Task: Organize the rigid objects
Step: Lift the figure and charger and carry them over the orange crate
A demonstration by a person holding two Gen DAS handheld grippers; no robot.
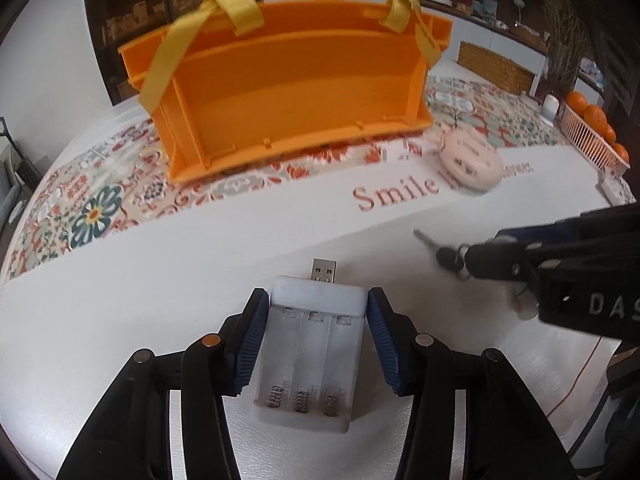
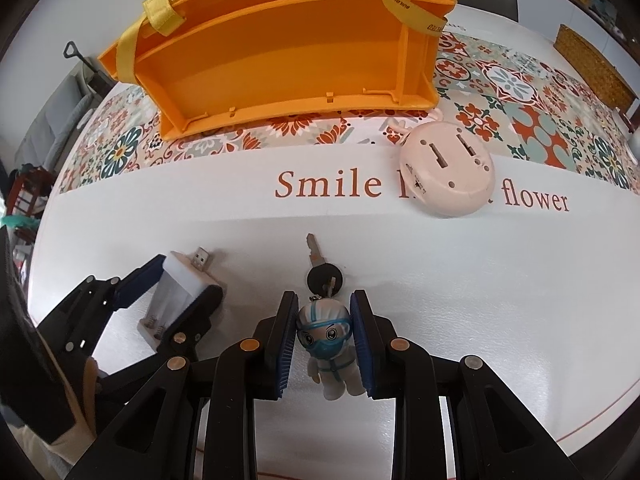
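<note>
Orange plastic organizer, rigid, thin internal dividers, yellow ribbon straps draped over rim; stood at far side of table on the floral-print band of the glossy tablecloth.

L gripper: ribbed blue pads hard against both long sides of white USB battery charger, so closed on it. Charger = boxy matte plastic w/ three slots, coil springs at near end, metal USB plug pointing toward organizer. Lay flat on plain white part of cloth, near edge.

R gripper: narrow gap, pads clamped on head of small figurine keychain, smooth white suit, blue mask + goggles. Ring joined it to a key w/ round black head, metal blade pointing away. Both on cloth, just right of charger.

Further right: round pale-pink plastic device, two slots on top, over the printed lettering.
</note>
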